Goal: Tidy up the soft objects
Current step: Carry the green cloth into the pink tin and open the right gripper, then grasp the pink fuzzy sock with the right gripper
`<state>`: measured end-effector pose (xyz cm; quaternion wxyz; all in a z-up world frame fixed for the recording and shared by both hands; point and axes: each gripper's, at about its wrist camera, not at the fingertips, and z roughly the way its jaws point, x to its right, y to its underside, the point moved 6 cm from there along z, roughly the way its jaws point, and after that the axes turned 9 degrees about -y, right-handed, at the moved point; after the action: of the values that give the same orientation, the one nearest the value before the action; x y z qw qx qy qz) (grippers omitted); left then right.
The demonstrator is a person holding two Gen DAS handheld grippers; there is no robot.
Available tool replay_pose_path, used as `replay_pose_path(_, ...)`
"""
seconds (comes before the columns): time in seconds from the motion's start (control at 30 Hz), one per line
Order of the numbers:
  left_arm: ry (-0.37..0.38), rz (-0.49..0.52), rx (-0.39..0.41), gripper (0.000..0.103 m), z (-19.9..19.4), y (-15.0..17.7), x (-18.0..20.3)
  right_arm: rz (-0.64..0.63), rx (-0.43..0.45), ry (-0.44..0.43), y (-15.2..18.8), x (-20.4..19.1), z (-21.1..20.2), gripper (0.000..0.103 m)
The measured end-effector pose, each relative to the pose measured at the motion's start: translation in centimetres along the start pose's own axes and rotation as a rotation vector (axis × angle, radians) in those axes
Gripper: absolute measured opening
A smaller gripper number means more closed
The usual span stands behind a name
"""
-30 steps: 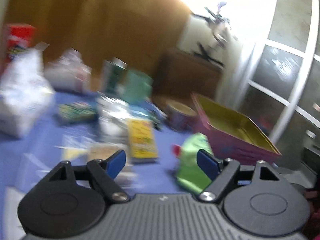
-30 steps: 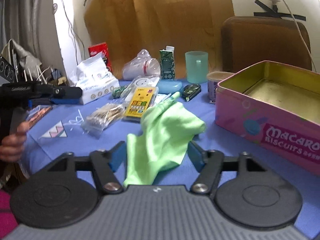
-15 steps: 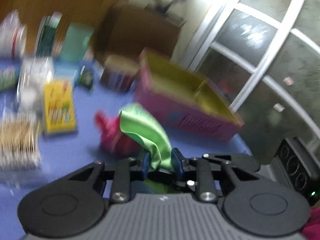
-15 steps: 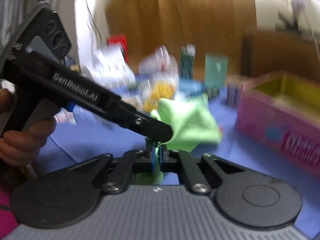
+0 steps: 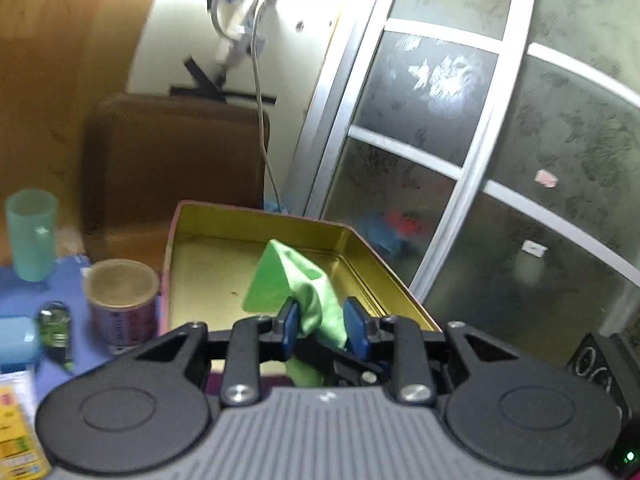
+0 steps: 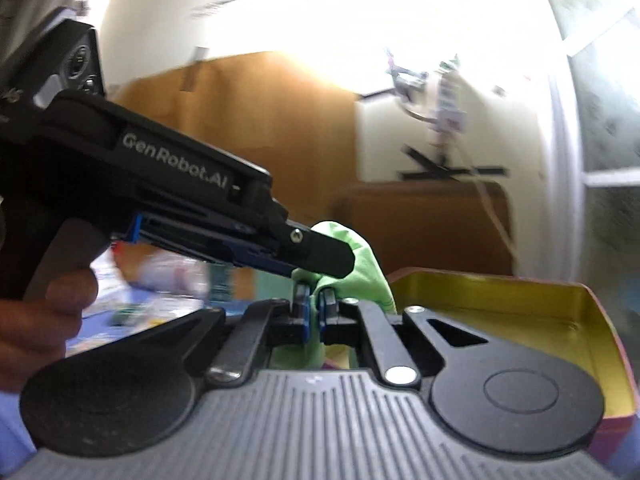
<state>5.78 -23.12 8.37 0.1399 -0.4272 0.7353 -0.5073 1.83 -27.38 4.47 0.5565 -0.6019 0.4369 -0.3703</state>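
A bright green cloth [image 5: 298, 284] is pinched by both grippers and held up over the open pink biscuit tin [image 5: 360, 246], whose inside is gold. My left gripper [image 5: 322, 326] is shut on the cloth's lower part. My right gripper [image 6: 314, 307] is shut on the same cloth [image 6: 354, 266], just below the left gripper's body [image 6: 180, 196], which crosses the right wrist view from the left. The tin's gold rim also shows at the right of that view [image 6: 520, 280]. The cloth's lower end is hidden behind the gripper bodies.
On the blue table left of the tin stand a round tub [image 5: 120, 300], a teal cup [image 5: 30, 234], a small green packet [image 5: 56, 326] and a yellow card [image 5: 16, 428]. A brown chair back [image 5: 172, 168] stands behind. A glass door [image 5: 480, 160] is at the right.
Both grippers closed on the green cloth on the table, then lifted it and carried it right, over the open tin.
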Motion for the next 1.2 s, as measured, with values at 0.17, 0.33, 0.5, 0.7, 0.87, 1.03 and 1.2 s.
replay_pose_path(0.17, -0.082, -0.032, -0.051, 0.044, 3.1, 0.5, -0.4, -0.01, -0.142, 0.184, 2.3, 4.6, 2.2, 0.016)
replay_pose_path(0.33, -0.124, -0.084, -0.018, 0.046, 0.0, 1.7, -3.7, 0.127, -0.165, 0.285, 4.0, 8.1, 0.0, 0.05)
replay_pose_path(0.5, -0.213, -0.179, 0.026, 0.049, -4.2, 2.7, -8.6, 0.174, -0.057, 0.304, 3.6, 7.0, -2.5, 0.059)
replay_pose_path(0.7, -0.277, -0.28, -0.008, 0.049, -7.2, 5.5, -13.3, 0.109, -0.062, 0.316, 2.1, 6.8, -0.5, 0.079)
replay_pose_path(0.87, -0.259, -0.32, -0.022, 0.054, -8.1, 7.0, -14.3, 0.042, -0.179, 0.299, 1.9, 6.6, 1.5, 0.093)
replay_pose_path(1.03, -0.237, -0.299, -0.034, 0.054, -8.1, 7.8, -13.5, 0.135, -0.211, 0.266, 3.2, 6.7, 0.1, 0.092)
replay_pose_path(1.2, -0.226, -0.277, -0.051, 0.057, -7.9, 9.0, -13.1, 0.111, -0.09, 0.218, 2.4, 4.8, -3.1, 0.092)
